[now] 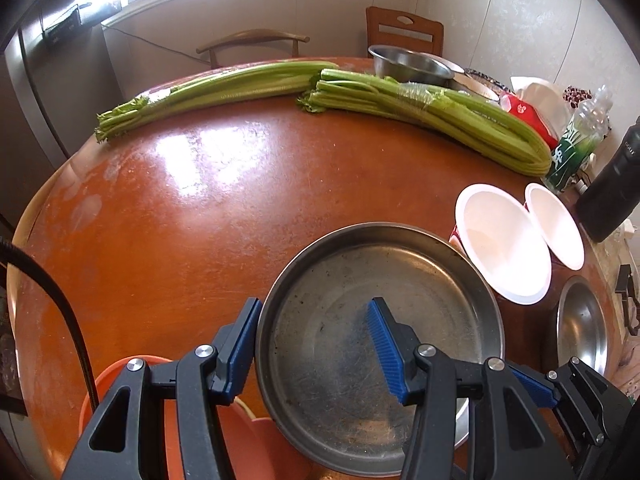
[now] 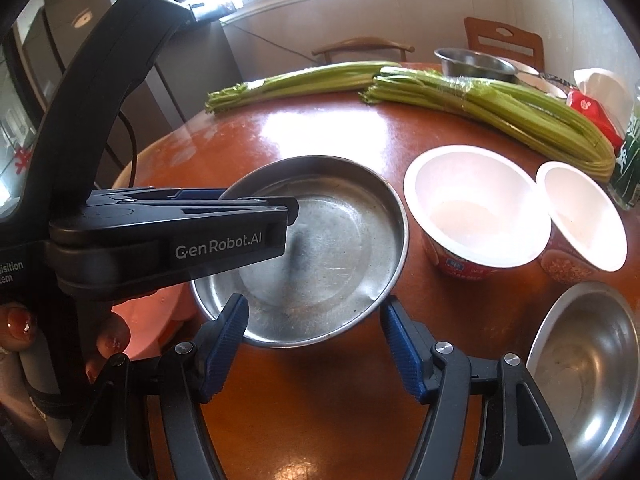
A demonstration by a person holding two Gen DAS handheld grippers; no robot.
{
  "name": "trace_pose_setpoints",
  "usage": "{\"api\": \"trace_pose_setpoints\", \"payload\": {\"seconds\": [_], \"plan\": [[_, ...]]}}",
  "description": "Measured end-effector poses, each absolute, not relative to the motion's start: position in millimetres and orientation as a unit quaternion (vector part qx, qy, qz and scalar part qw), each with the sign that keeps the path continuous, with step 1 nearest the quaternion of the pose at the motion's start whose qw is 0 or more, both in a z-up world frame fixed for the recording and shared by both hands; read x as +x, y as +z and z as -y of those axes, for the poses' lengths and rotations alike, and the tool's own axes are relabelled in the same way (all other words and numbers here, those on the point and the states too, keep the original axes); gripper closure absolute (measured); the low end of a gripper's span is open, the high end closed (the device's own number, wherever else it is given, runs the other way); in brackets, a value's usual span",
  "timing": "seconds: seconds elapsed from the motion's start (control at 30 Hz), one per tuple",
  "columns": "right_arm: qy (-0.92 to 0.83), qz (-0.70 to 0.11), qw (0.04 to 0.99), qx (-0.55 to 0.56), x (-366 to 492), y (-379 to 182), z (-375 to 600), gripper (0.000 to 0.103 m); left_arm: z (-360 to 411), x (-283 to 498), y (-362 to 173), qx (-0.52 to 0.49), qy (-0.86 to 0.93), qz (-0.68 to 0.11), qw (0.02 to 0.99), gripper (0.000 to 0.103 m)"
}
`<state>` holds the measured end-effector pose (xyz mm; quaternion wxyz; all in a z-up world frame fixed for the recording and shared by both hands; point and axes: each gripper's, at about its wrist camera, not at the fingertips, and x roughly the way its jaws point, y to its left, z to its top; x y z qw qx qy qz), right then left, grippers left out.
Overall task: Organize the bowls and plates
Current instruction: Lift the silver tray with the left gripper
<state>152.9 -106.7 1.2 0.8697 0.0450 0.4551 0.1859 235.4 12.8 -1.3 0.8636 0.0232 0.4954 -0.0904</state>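
Mostly round brown table (image 1: 200, 216). Two celery bunches (image 2: 492, 104) across far side. Steel pan (image 2: 320, 248) at near edge, partly over orange basin (image 1: 120, 384). Left gripper (image 1: 316, 344) spread wide, straddling pan's left rim: one pad outside, one inside, no squeeze seen. Right gripper (image 2: 316, 344) open, just short of pan's near rim, touching nothing. Two white cups (image 2: 476, 208) right of pan; steel bowl (image 2: 588, 364) nearer, rightmost.
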Motion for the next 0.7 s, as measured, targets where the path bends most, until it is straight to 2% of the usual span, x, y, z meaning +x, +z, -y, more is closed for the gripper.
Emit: {"api": "trace_pose_setpoints", "payload": {"seconds": [0.7], "plan": [[0.24,-0.4,0.884,0.024,104.9,50.0,84.5,0.032,-46.6,166.1,57.3,-0.006,-0.065,-0.437,0.897,0.049]]}}
